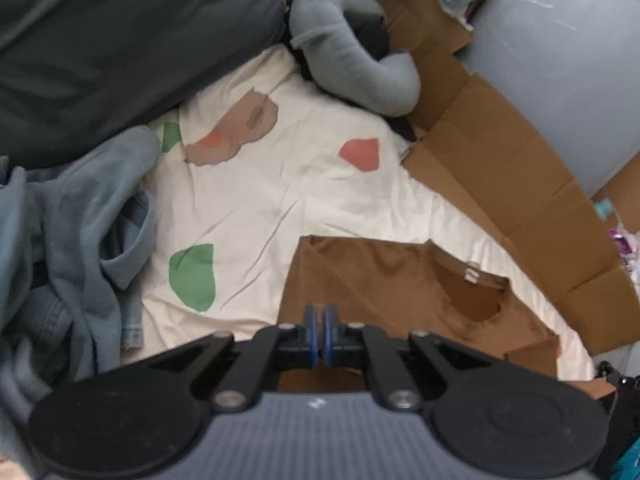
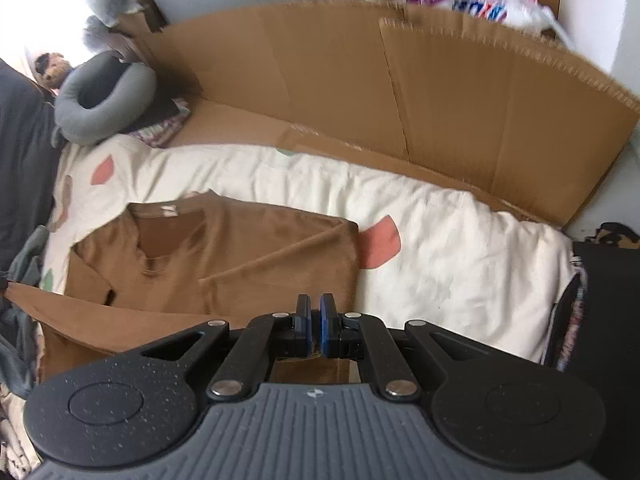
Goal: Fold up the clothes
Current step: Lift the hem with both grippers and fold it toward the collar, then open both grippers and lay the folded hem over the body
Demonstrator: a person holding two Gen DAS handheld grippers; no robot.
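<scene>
Both my left gripper (image 1: 320, 330) and right gripper (image 2: 315, 326) clench the brown shirt (image 2: 240, 256) hem. It lies collar-up on the bed (image 2: 460, 240), sleeve folded inward, so the hem can fold over, I judge.

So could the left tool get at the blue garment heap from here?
Probably not right away: the left tool is shut on the brown shirt. The blue heap lies open to its left on the bedding, nothing between.

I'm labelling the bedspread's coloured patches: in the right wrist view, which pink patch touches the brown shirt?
The larger pink patch, right beside the brown shirt at its right edge. The smaller pink patch lies apart, far left near the grey neck pillow.
</scene>
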